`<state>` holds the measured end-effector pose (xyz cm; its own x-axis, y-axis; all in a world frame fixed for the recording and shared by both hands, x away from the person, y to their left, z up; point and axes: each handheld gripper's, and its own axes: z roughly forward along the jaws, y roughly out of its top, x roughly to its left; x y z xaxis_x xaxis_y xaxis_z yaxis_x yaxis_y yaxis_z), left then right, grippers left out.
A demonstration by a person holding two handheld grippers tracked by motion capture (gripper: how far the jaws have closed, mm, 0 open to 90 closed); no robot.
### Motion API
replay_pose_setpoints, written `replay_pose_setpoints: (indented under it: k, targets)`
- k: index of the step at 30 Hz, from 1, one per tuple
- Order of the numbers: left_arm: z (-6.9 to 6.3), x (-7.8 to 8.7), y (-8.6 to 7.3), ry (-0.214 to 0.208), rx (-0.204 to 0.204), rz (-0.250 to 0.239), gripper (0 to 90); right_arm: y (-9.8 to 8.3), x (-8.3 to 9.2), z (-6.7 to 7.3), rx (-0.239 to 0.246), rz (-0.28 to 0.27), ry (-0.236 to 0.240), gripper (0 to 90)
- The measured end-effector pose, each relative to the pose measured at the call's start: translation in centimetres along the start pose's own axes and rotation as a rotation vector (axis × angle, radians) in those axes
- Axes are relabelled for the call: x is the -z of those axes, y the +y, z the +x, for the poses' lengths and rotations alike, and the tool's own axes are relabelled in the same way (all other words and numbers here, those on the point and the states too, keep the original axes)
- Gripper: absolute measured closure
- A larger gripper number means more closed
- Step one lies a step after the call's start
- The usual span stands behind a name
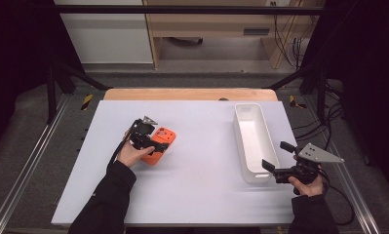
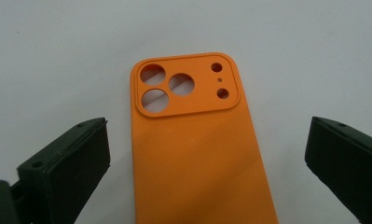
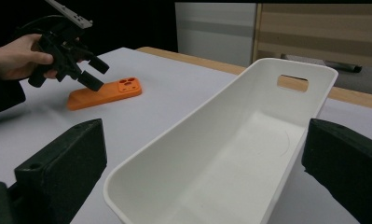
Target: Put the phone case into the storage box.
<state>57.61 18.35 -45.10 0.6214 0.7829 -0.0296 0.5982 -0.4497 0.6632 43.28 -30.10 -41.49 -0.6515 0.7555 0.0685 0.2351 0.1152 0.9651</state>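
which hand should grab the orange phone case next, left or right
Left. The left gripper hovers open right over the orange phone case, which lies between its fingers. The right gripper is off by the white bin.

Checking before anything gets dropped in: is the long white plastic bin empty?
Empty. The long white plastic bin shows a bare white floor and walls in the right gripper view.

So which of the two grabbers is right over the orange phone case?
The left gripper: its open fingers straddle the orange phone case. The right gripper is by the white bin.
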Motion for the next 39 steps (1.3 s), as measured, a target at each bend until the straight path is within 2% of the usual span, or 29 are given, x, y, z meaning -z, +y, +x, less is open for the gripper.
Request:
replay_pose_setpoints:
  k: [7,14,20,26,39]
  targets:
    - [0.5,-0.4,-0.6,0.014,0.021,0.005,0.0,0.0,0.0,0.0,0.000,-0.001,-0.001,0.4]
    - [0.3,-0.8,-0.8,0.018,0.017,0.013,0.1,0.0,0.0,0.0,-0.002,-0.001,0.001,0.4]
    - [0.0,-1.5,-1.1,0.025,0.005,0.047,0.4,0.1,0.0,0.0,-0.002,-0.002,0.001,0.4]
    - [-0.1,-1.8,-1.2,0.031,0.007,0.053,1.1,0.1,0.0,0.0,-0.003,-0.003,0.002,0.4]
    - [-0.3,-2.1,-1.3,0.055,-0.002,0.068,9.2,0.1,0.1,0.0,-0.005,-0.003,0.001,0.4]
